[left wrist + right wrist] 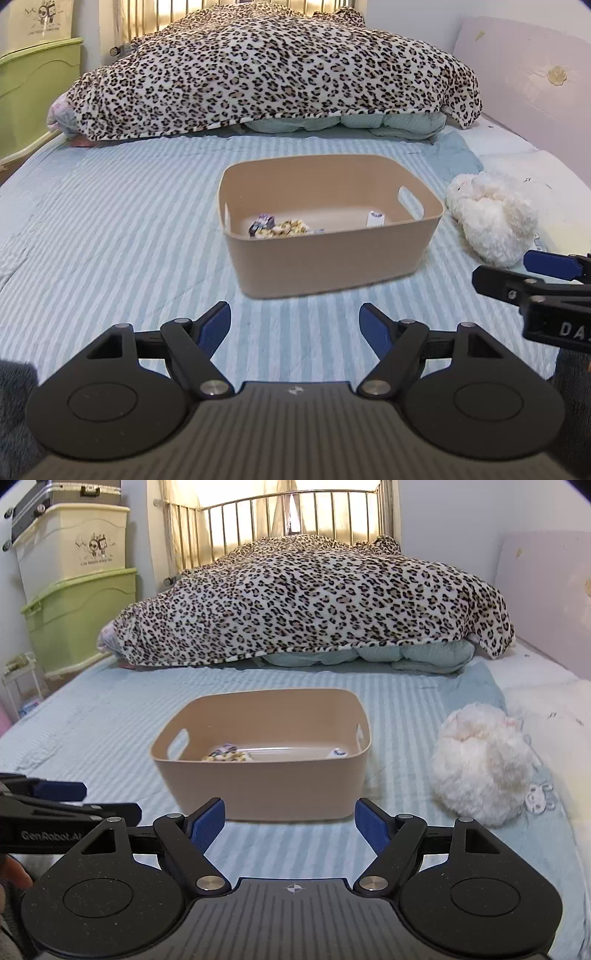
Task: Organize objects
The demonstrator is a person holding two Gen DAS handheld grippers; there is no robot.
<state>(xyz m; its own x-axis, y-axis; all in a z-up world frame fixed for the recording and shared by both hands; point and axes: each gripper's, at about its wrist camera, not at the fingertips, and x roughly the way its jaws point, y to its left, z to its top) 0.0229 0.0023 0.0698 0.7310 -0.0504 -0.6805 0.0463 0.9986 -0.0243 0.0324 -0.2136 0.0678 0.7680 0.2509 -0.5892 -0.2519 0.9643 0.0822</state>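
Observation:
A tan plastic bin (325, 266) (258, 782) with handle cut-outs sits on the striped bed sheet. Inside it lie a snack packet (280, 227) (223, 756) and a small white item (375, 218) (338, 753). A white fluffy plush toy (487, 218) (484, 760) lies on the sheet to the right of the bin. My left gripper (295, 325) hovers open in front of the bin with nothing between its blue pads. My right gripper (290, 821) is also open and empty, just short of the bin's near wall. Each gripper shows at the edge of the other's view.
A leopard-print blanket (273, 70) (314, 598) is heaped over bedding across the far end of the bed. Stacked storage boxes (74, 590) stand beside the bed at the left. A pale headboard panel (524, 74) lines the right side. Small panda socks (537, 797) lie by the plush.

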